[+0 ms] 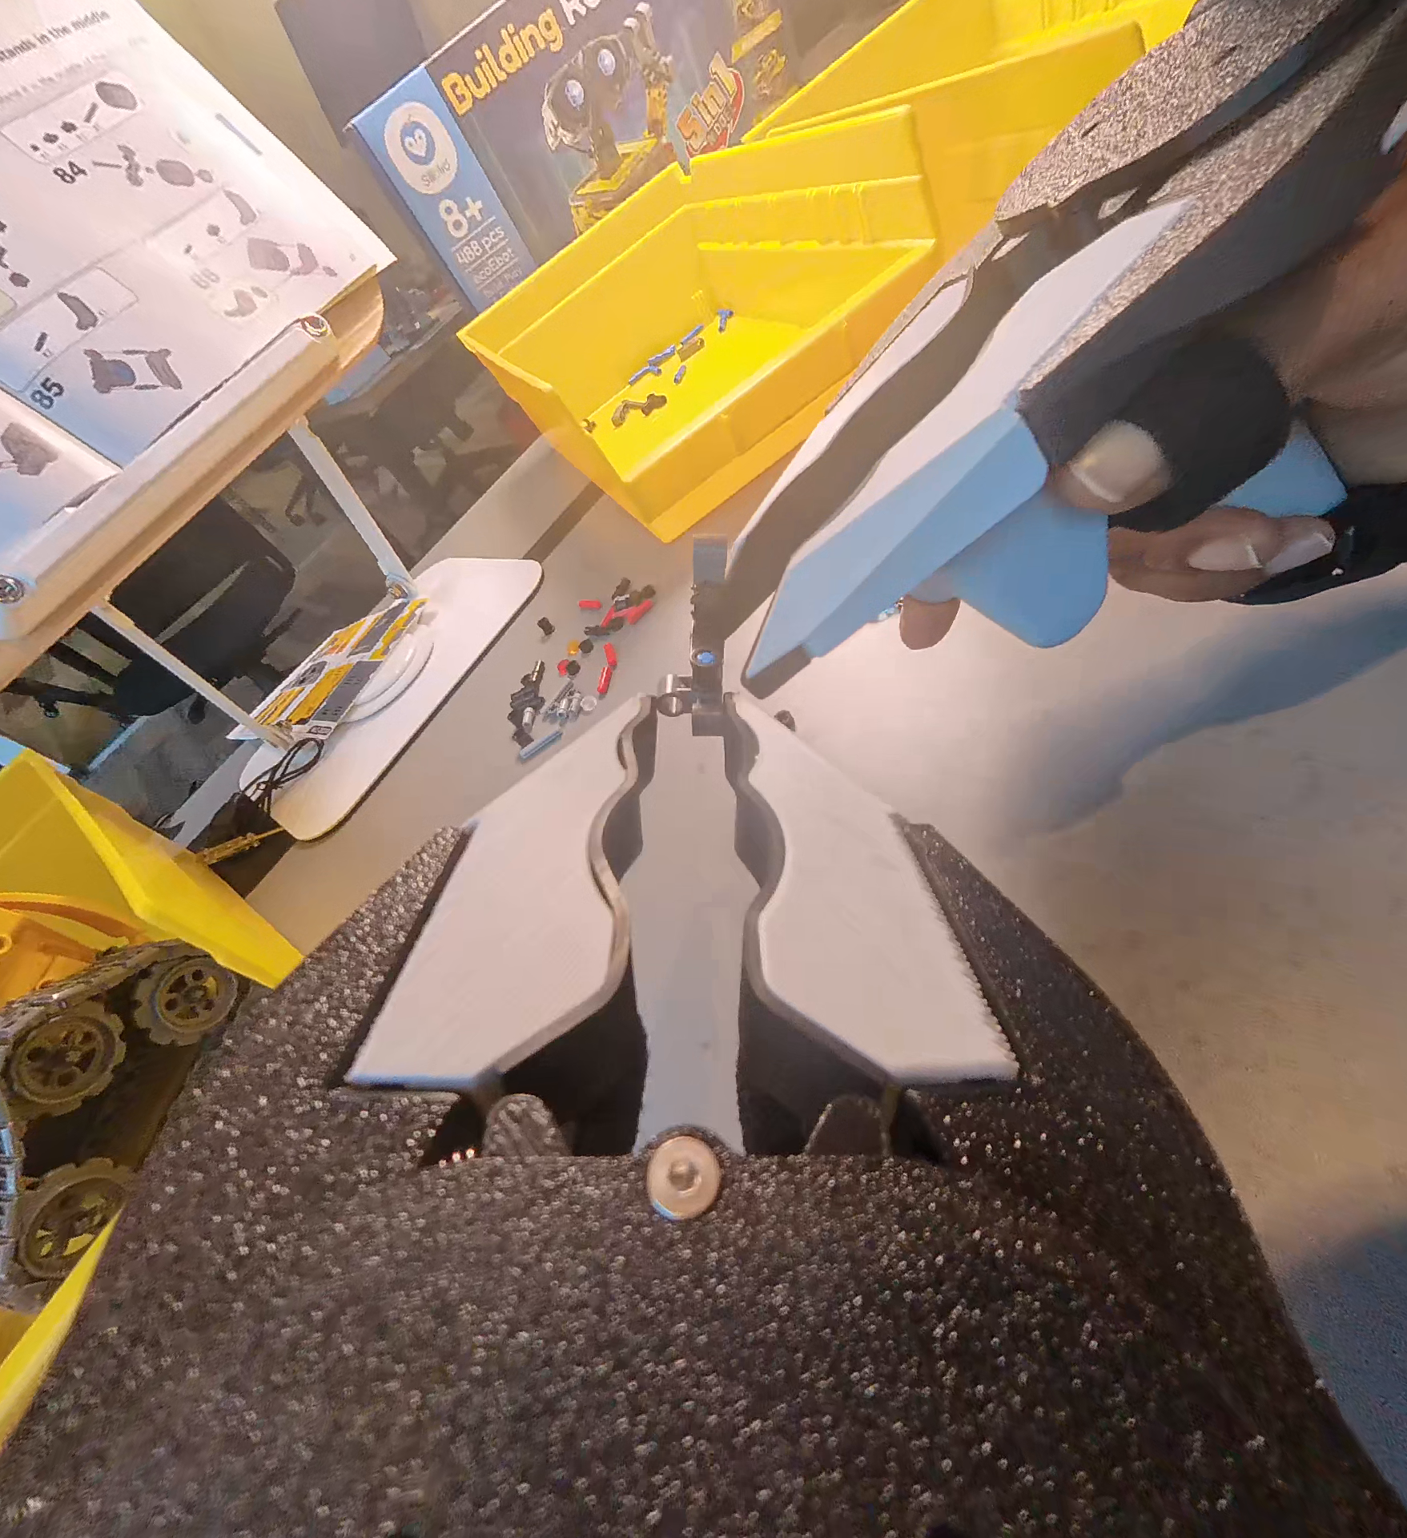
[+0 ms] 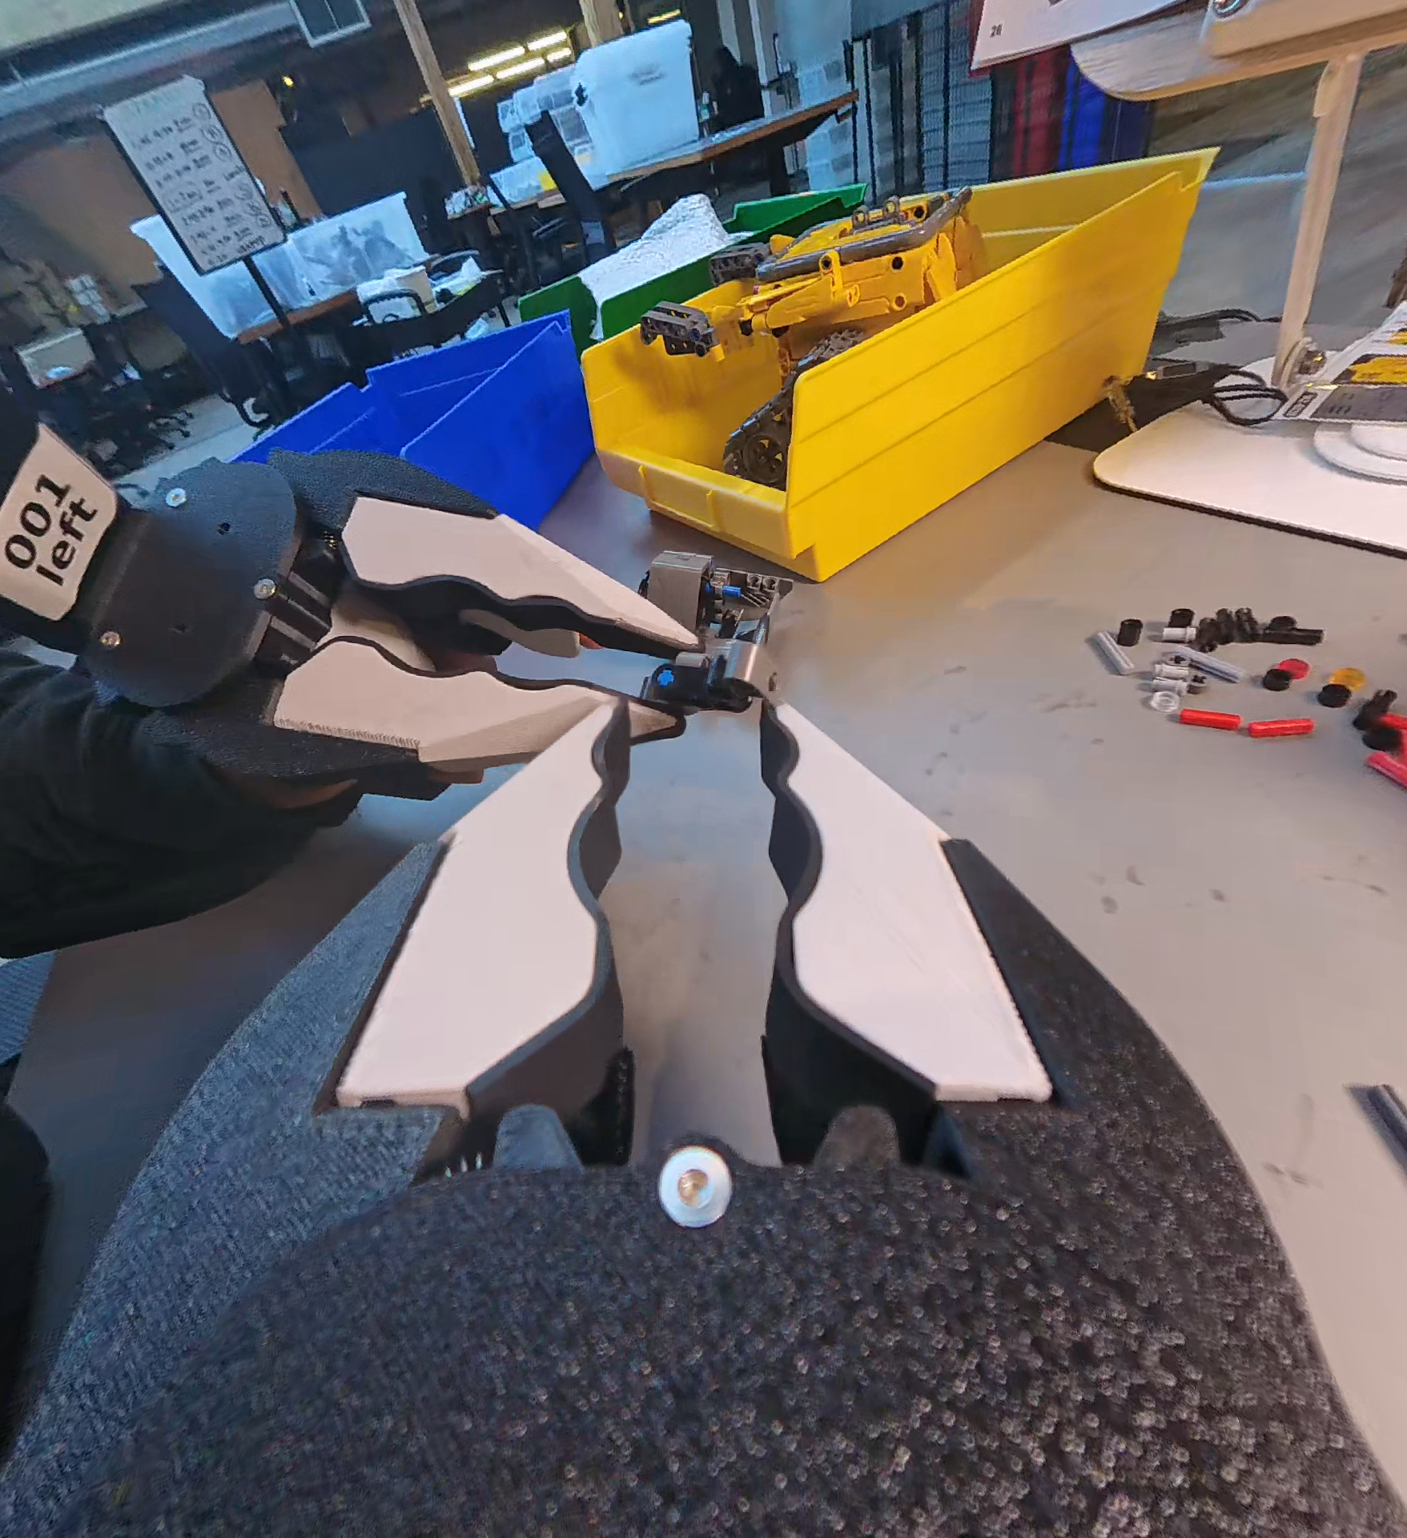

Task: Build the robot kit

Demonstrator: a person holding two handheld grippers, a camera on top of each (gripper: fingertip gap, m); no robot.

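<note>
Grey and black, the small brick assembly is sitting at the centre of the right wrist view, just above the grey tabletop; the left gripper is entering from the left of that frame, its two fingers pinching the lower end of the assembly. In the left wrist view the same assembly is standing upright between the tips of the left gripper. The right gripper is pointing its tips at the assembly from below in the frame; its fingers are standing spread, with a visible gap, and whether the tips are touching the part cannot be told. In the left wrist view the right gripper is reaching down from the upper right, carried by a gloved hand.

Containers: a yellow bin in the upper centre of the right wrist view is holding a yellow tracked model; a blue bin and a green bin are lying to its left, contents not visible. In the left wrist view another yellow bin, upper centre, is containing a few small blue and black pieces. Loose red, black and grey pieces are lying on the tabletop at the right edge. An instruction sheet on a stand is occupying the upper left of the left wrist view; a printed box is standing behind the bin.
</note>
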